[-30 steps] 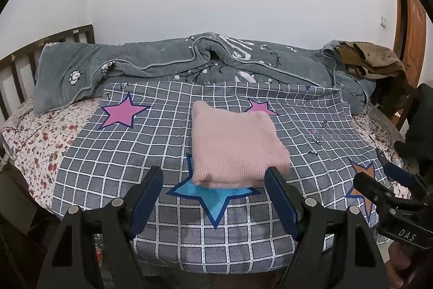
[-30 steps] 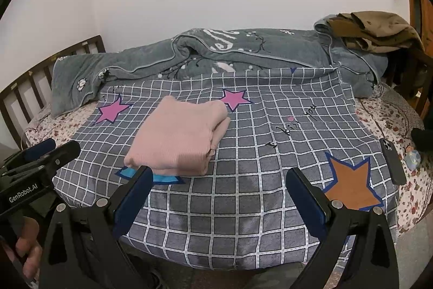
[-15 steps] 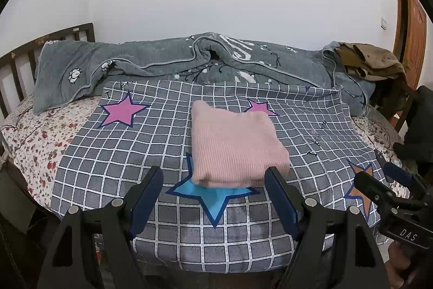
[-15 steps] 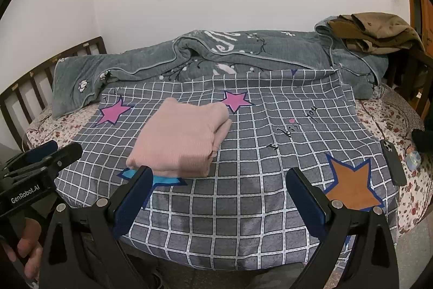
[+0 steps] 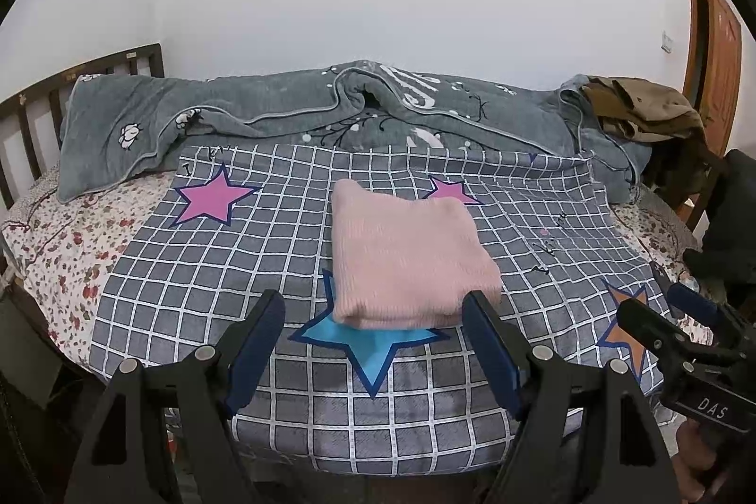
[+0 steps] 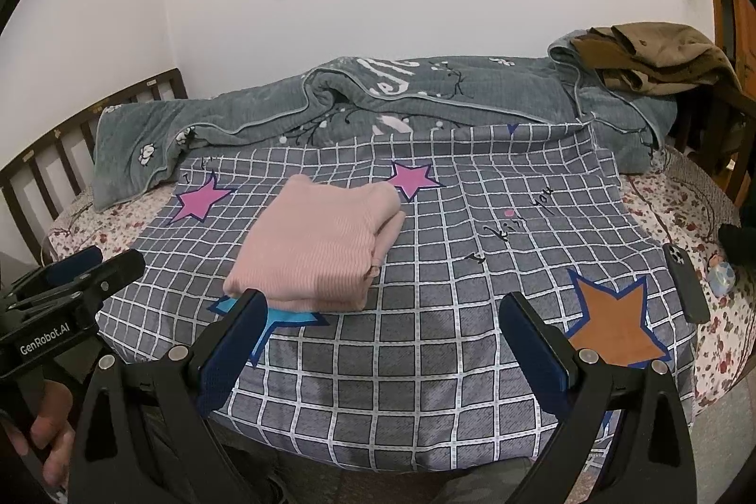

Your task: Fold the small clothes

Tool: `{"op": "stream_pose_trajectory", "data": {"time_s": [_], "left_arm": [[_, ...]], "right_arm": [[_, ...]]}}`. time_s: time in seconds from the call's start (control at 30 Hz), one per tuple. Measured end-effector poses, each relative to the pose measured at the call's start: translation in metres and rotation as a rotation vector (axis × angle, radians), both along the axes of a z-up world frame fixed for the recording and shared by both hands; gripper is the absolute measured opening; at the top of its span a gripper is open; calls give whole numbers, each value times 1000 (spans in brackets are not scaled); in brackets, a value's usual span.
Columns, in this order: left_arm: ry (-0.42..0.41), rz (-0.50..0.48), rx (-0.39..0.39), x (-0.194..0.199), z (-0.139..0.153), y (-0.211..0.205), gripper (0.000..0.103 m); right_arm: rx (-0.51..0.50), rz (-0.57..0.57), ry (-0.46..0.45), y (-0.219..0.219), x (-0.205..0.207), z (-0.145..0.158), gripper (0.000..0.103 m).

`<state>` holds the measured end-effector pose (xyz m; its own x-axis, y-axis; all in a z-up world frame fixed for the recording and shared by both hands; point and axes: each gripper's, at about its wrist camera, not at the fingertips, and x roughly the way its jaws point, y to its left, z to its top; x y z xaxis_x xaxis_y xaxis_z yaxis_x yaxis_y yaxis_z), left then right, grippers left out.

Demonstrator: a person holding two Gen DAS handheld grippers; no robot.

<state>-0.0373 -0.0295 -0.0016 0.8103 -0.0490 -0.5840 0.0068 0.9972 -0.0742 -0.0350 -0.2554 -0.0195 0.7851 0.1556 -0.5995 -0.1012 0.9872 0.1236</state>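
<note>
A pink knitted garment (image 5: 401, 256) lies folded into a thick rectangle on a grey checked cloth with stars (image 5: 198, 268); in the right wrist view the same garment (image 6: 321, 244) sits left of centre. My left gripper (image 5: 373, 315) hangs open just short of the garment's near edge, nothing between its blue pads. My right gripper (image 6: 382, 315) is open too, over bare checked cloth (image 6: 425, 338) to the right of the garment. Each gripper shows at the edge of the other's view, held by a hand.
A rumpled grey blanket (image 5: 330, 112) lies along the back of the bed. Brown clothes (image 6: 652, 50) are piled at the back right. A dark phone (image 6: 685, 282) and a small toy (image 6: 720, 275) lie on the floral sheet at right. A wooden headboard (image 5: 28, 116) stands at left.
</note>
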Motion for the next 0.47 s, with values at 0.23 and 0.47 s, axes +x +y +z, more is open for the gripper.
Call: {"op": "stream_pose_trajectory", "data": {"time_s": [0.23, 0.47], "left_arm": [[-4, -1, 5, -2, 3, -1, 76], [-6, -3, 10, -2, 5, -1, 76]], "right_arm": [[7, 0, -9, -1, -3, 2, 97], [9, 4, -11, 0, -4, 2, 97]]}}
